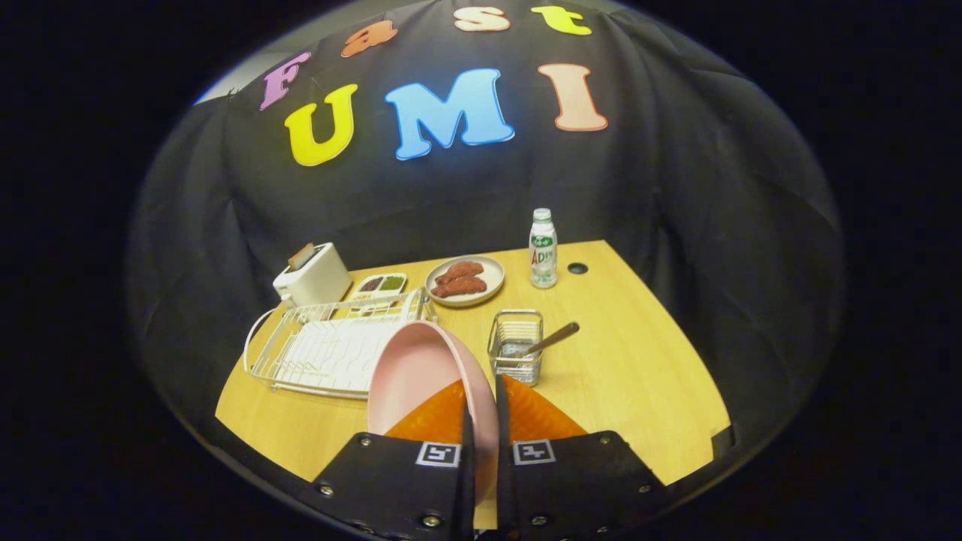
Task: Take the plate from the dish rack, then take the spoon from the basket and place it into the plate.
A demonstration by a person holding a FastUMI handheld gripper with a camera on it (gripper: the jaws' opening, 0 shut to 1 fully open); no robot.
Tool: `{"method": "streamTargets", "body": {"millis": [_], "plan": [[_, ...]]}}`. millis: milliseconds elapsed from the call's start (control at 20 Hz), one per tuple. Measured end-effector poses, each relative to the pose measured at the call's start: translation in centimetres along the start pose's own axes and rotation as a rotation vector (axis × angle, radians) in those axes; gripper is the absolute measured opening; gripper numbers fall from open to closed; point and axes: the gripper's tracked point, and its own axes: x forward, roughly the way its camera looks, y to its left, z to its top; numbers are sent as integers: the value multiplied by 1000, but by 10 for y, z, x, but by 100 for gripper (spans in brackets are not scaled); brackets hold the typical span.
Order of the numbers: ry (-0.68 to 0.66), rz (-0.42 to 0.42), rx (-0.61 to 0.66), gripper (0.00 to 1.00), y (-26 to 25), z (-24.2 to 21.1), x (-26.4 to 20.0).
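A pink plate (425, 376) hangs tilted on edge above the wooden table, its rim pinched between my two orange fingers (541, 417). My gripper (481, 409) is shut on that rim. The white wire dish rack (331, 349) stands just left of the plate and holds nothing. Slightly ahead and right of the fingers sits a small wire basket (517, 347). A spoon (555, 338) stands in it with its brown handle leaning out to the right.
Beyond the rack stand a white toaster (312, 275) and a small two-part dish (379, 285). A plate of red meat slices (464, 280) and a small bottle (543, 249) sit at the table's (639, 361) far side. Bare wood lies right of the basket.
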Motion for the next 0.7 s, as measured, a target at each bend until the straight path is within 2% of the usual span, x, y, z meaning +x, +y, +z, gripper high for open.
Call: {"method": "streamTargets", "body": {"millis": [200,400,700], "plan": [[86,71,45,11,2,-47,17],[149,142,146,11,7,-73,39],[223,214,157,11,19,-109,67]]}}
